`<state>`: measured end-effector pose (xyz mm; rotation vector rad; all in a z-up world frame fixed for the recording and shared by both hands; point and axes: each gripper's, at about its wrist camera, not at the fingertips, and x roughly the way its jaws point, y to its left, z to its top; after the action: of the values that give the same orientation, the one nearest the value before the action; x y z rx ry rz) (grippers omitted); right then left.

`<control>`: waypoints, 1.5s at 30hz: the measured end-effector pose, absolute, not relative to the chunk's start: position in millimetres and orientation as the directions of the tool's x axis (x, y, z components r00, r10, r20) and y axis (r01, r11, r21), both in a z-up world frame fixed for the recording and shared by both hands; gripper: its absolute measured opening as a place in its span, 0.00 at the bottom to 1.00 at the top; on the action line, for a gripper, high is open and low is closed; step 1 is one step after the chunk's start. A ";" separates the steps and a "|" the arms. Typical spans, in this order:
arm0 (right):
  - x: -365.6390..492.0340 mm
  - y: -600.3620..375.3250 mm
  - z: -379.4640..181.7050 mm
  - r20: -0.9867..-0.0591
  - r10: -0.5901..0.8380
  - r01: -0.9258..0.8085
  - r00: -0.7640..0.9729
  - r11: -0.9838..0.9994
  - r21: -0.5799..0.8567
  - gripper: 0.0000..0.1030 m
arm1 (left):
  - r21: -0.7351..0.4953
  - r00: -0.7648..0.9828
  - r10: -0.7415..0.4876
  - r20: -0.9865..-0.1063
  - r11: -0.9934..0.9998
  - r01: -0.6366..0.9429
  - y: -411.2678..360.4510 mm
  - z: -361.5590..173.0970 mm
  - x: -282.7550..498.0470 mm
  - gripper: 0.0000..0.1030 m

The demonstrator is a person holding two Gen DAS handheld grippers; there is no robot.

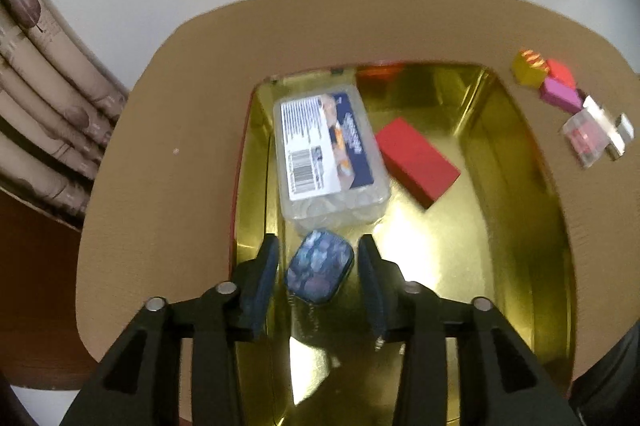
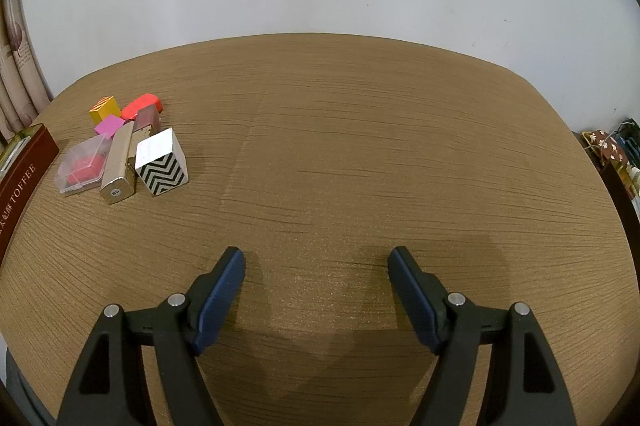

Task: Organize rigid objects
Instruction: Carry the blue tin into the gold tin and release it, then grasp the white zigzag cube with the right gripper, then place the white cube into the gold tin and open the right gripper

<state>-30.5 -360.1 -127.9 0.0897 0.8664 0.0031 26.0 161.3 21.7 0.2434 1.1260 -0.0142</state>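
Note:
In the left wrist view a gold tin box (image 1: 516, 162) sits open on the table. Inside lie a clear plastic case with a printed label (image 1: 328, 154), a red block (image 1: 416, 160) and a small blue patterned tin (image 1: 320, 268). My left gripper (image 1: 318, 258) is open above the box, with the blue tin between its fingers and gaps on both sides. My right gripper (image 2: 316, 266) is open and empty over bare table. A cluster of small objects lies at the left in the right wrist view: a zigzag block (image 2: 162, 162), a gold tube (image 2: 118, 162), a clear case (image 2: 84, 164), a yellow cube (image 2: 105, 109).
The tin's dark red side marked TOFFEE (image 2: 20, 170) shows at the left edge. The same cluster of small objects (image 1: 560, 94) lies right of the box in the left wrist view. A curtain (image 1: 48, 98) hangs at the left. A white wall stands behind the table.

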 end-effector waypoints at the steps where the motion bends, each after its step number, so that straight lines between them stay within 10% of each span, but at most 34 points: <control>1: -30.6 -360.7 -127.7 -0.761 0.040 0.034 0.648 0.996 0.081 0.75 | 0.193 0.451 0.116 -0.885 0.973 0.128 160.5 27.3 23.6 0.49; 14: -26.4 -344.6 -111.6 -0.732 0.198 -0.111 0.651 0.980 0.166 0.75 | 0.075 0.707 0.047 -0.706 0.997 0.009 105.0 108.9 -116.6 0.84; 28: 40.8 -278.6 -99.7 -0.775 0.272 -0.361 0.570 0.930 0.061 0.74 | -0.010 0.616 -0.011 -0.788 1.000 0.005 73.6 73.7 -170.7 0.85; 30: 45.6 -279.8 -104.6 -0.785 0.282 -0.368 0.552 0.927 0.075 0.63 | -0.025 0.608 -0.013 -0.794 1.000 -0.011 75.2 70.4 -171.3 0.85; 32: 52.6 -278.9 -110.7 -0.800 0.294 -0.367 0.522 0.925 0.100 0.29 | -0.040 0.592 -0.018 -0.805 0.999 -0.024 77.6 65.4 -171.7 0.85; 45: 12.2 -209.3 -9.1 -0.690 0.488 -0.546 0.534 0.823 0.160 0.29 | 0.012 0.607 0.046 -0.793 0.998 -0.060 87.9 52.8 -197.3 0.85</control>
<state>12.2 -209.3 -9.1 -0.0783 0.7967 0.6167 -197.3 87.9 52.8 -0.0165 0.9166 0.0609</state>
